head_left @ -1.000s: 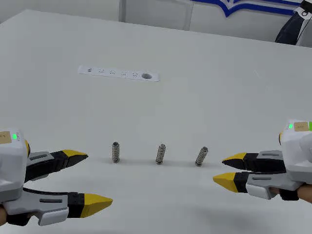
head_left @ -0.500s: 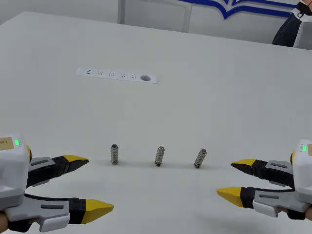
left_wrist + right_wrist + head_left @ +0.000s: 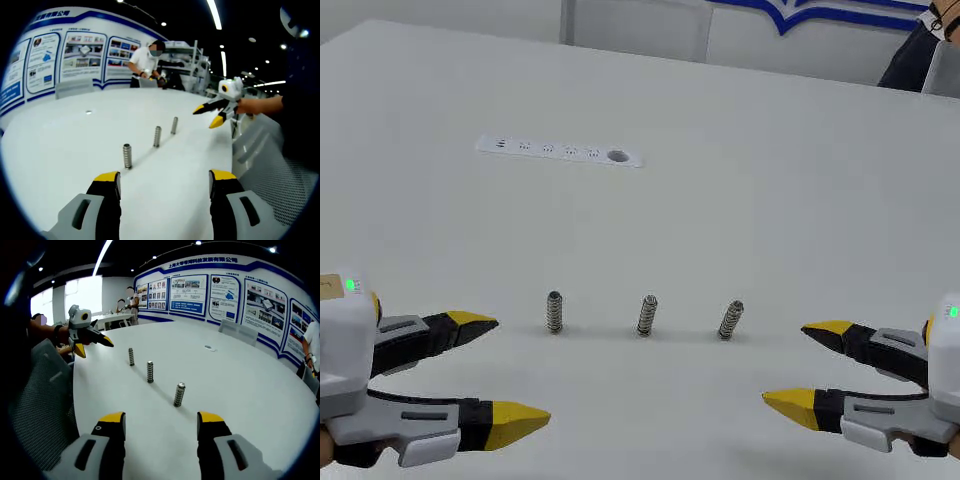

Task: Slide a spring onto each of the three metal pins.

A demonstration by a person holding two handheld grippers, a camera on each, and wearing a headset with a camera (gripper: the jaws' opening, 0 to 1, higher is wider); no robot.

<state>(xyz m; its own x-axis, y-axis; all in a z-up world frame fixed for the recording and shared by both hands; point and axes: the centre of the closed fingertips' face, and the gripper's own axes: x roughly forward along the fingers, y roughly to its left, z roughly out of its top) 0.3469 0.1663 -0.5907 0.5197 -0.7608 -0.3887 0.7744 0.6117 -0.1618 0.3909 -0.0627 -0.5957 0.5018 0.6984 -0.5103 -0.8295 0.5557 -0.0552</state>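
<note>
- Steel coils sit on all three upright pins, which stand in a row on the white tabletop. They are the left spring, the middle spring and the right spring, and each has a darker pin cap showing at its top.
- None of the springs has shifted over the last second. The right one leans slightly, as it did before.
- The main change is at the right gripper. It has eased back a little from the right spring and dropped lower in the head view. Its yellow-tipped jaws have spread wider and hold nothing.
- The left gripper has hardly moved. It waits near the left spring without touching it, its jaws wide apart and empty.
- A white power strip lies well behind the row.
- With both grippers empty and one of them backing off from loaded pins, the task looks done. At most, the leaning spring may need checking.
</note>
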